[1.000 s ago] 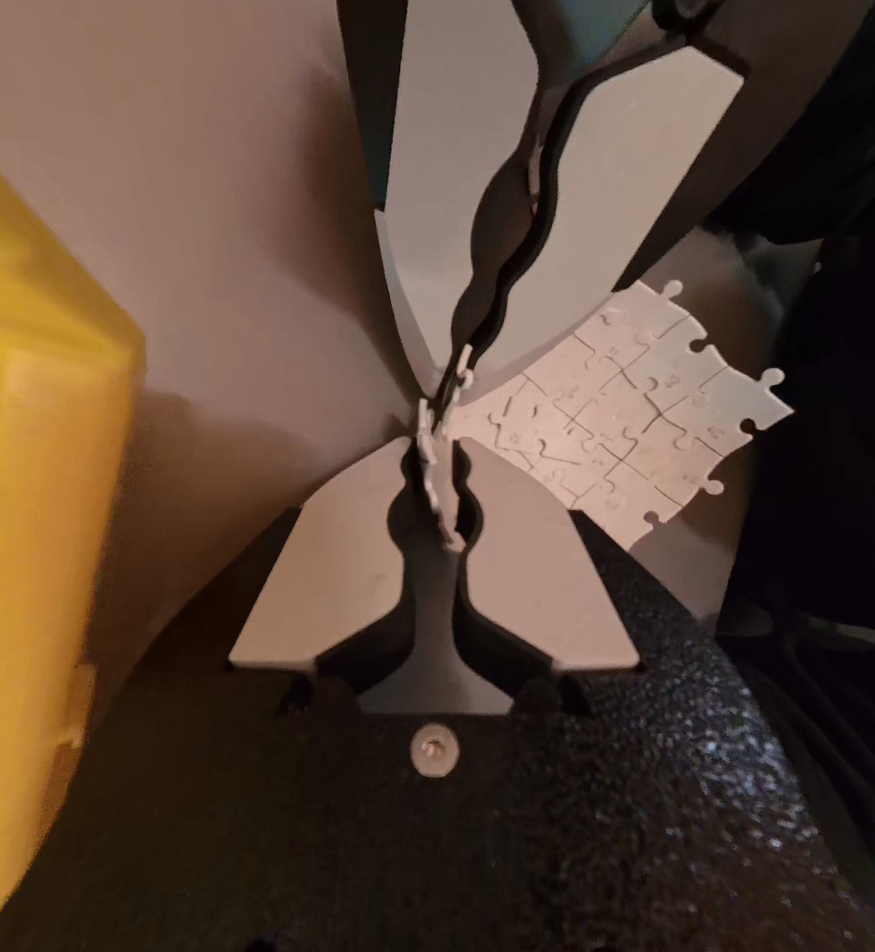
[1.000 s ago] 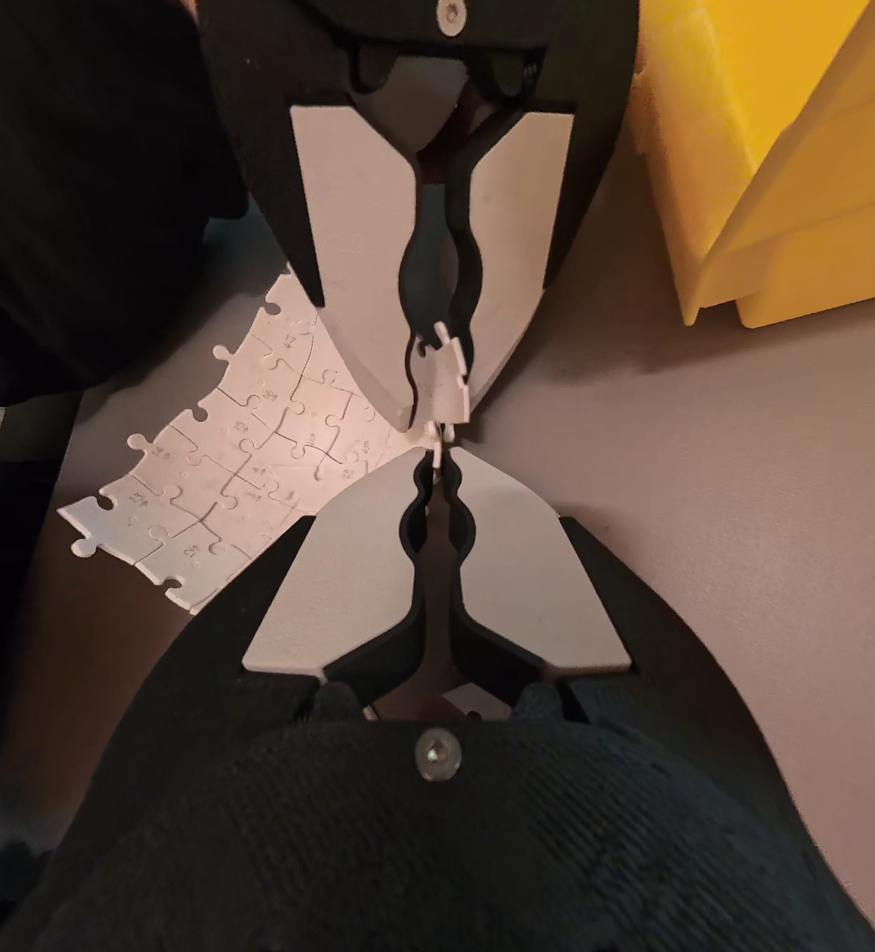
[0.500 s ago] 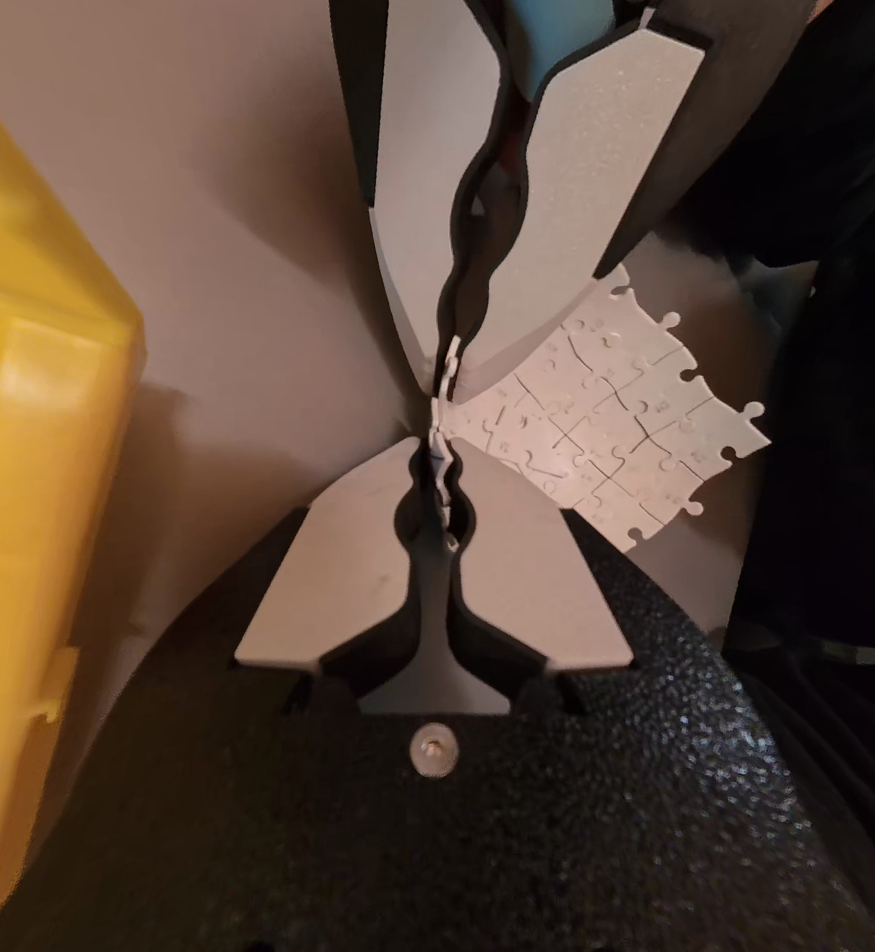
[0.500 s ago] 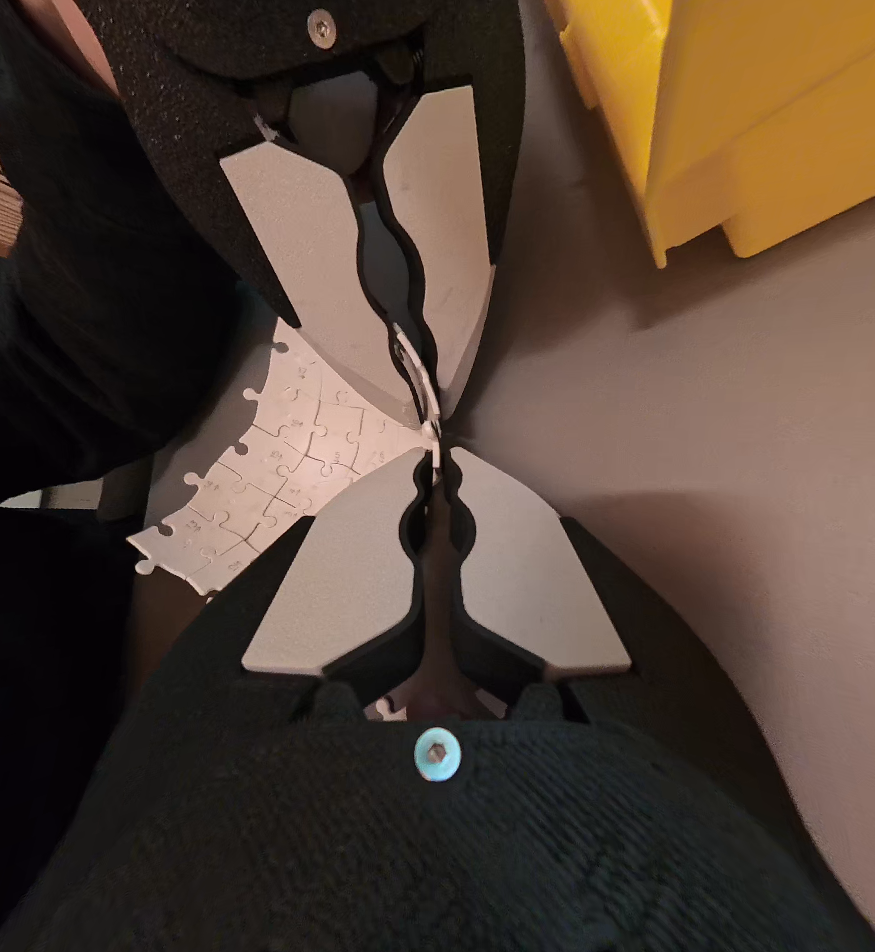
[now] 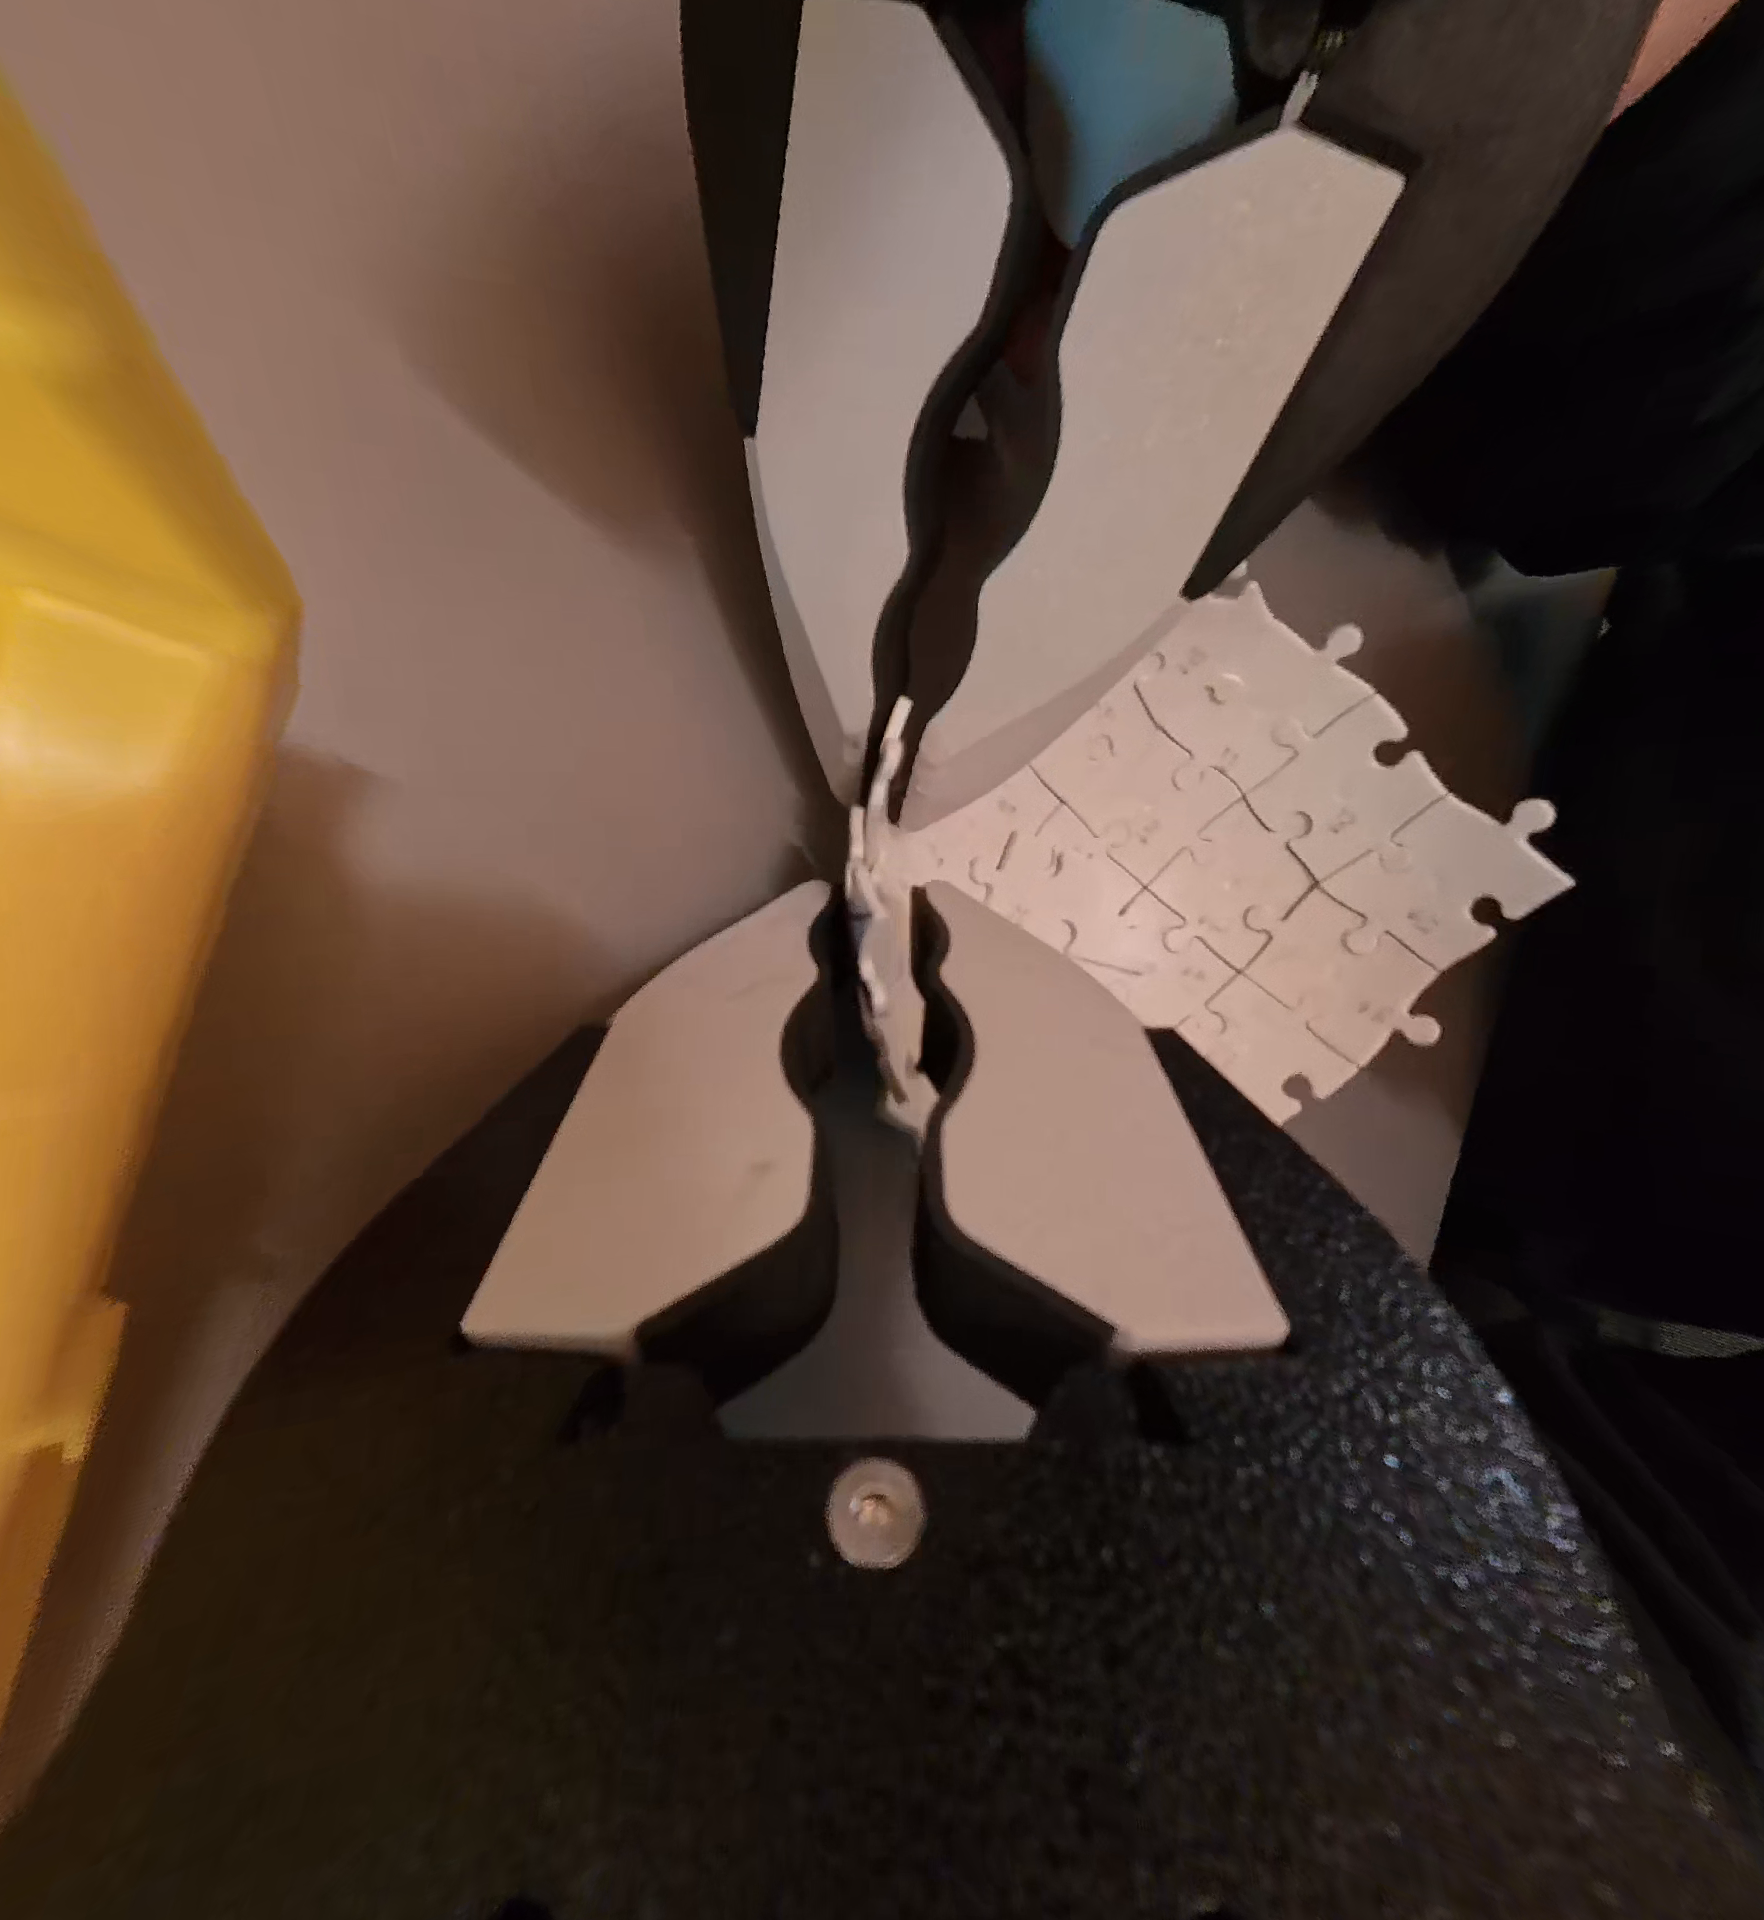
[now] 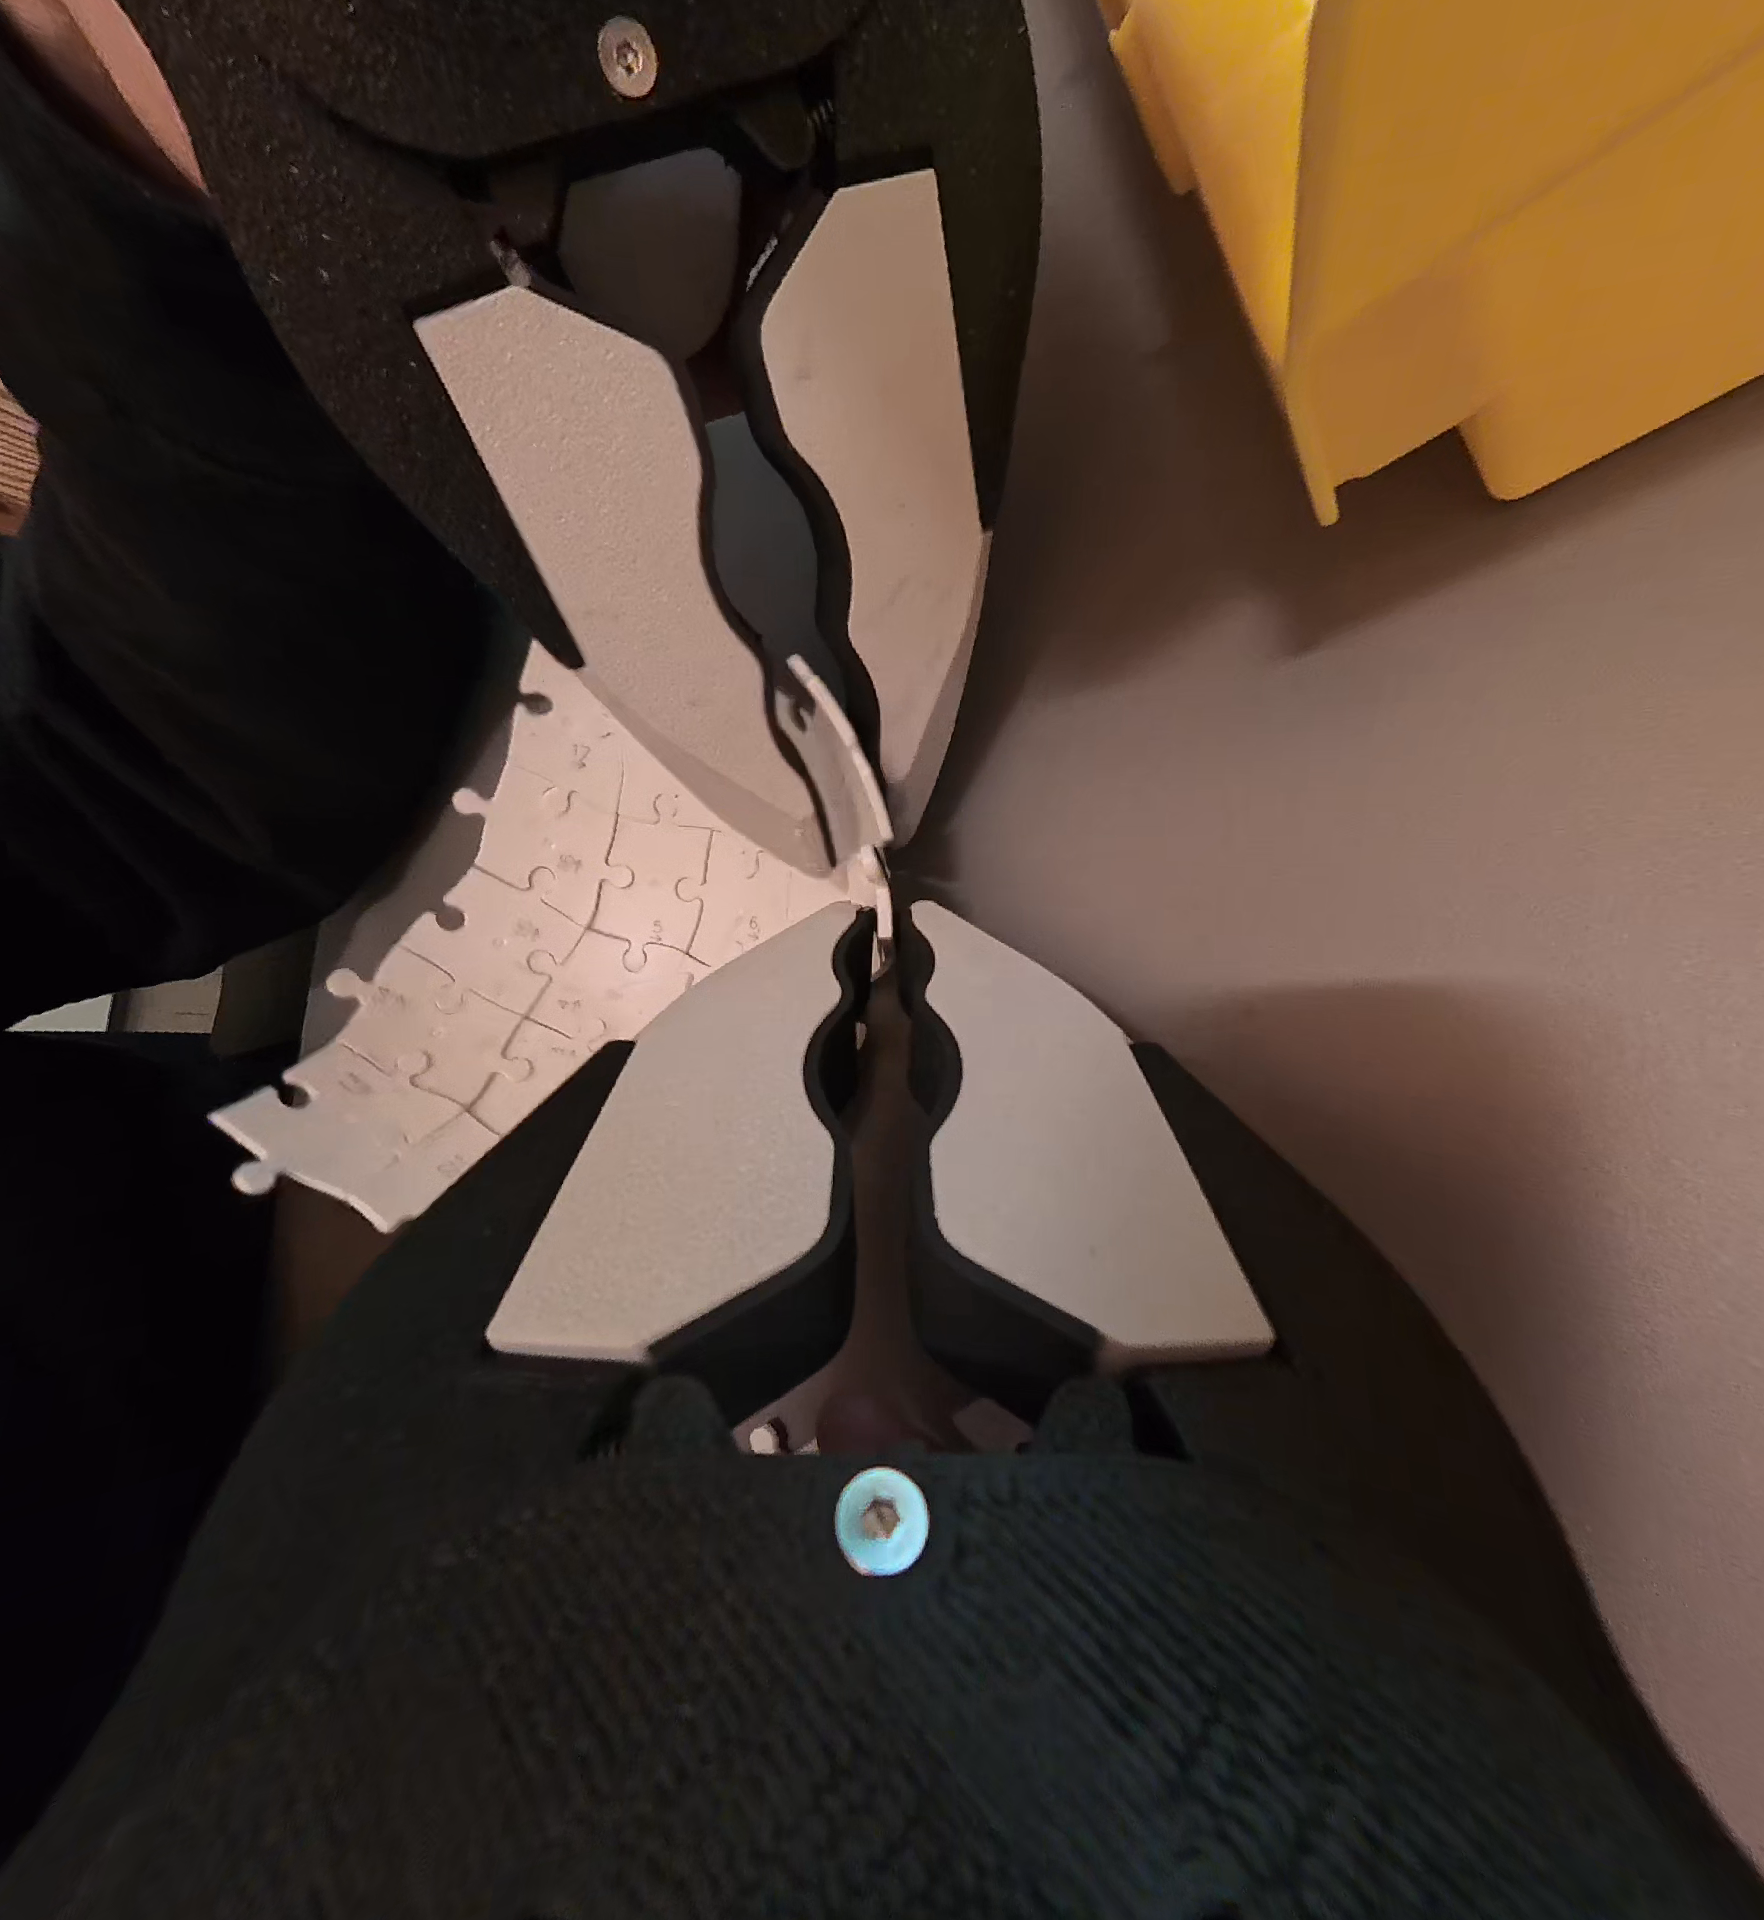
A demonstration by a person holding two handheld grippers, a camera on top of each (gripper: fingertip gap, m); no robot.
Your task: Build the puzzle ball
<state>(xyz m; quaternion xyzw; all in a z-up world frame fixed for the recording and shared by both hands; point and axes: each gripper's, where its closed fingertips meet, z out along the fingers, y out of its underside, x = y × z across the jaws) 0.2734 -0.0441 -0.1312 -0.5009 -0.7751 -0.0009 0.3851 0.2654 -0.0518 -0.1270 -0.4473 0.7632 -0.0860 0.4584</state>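
Note:
In the left wrist view my left gripper (image 5: 873,914) is shut on a single white puzzle piece (image 5: 880,997), seen edge-on. My right gripper (image 5: 893,784) reaches in from the top, tip to tip with it, shut on a white edge (image 5: 897,743) of the curved assembled puzzle section (image 5: 1231,862), which fans out to the right in the air. In the right wrist view my right gripper (image 6: 886,920) pinches that thin edge. The left gripper (image 6: 850,840) above holds its curved piece (image 6: 842,764). The section (image 6: 545,935) spreads left. The two held parts touch at the tips.
A yellow plastic bin (image 5: 78,831) stands close on the left in the left wrist view and at the upper right in the right wrist view (image 6: 1532,229). A grey tabletop (image 6: 1429,831) lies below. A person's dark clothing (image 6: 130,623) is beside the section. Both grippers' tips are close together, under 4 cm apart.
The left gripper's piece has turned from face-on to edge-on and curved against the section's edge. Both grippers have tilted slightly while staying tip to tip. Both stay shut.

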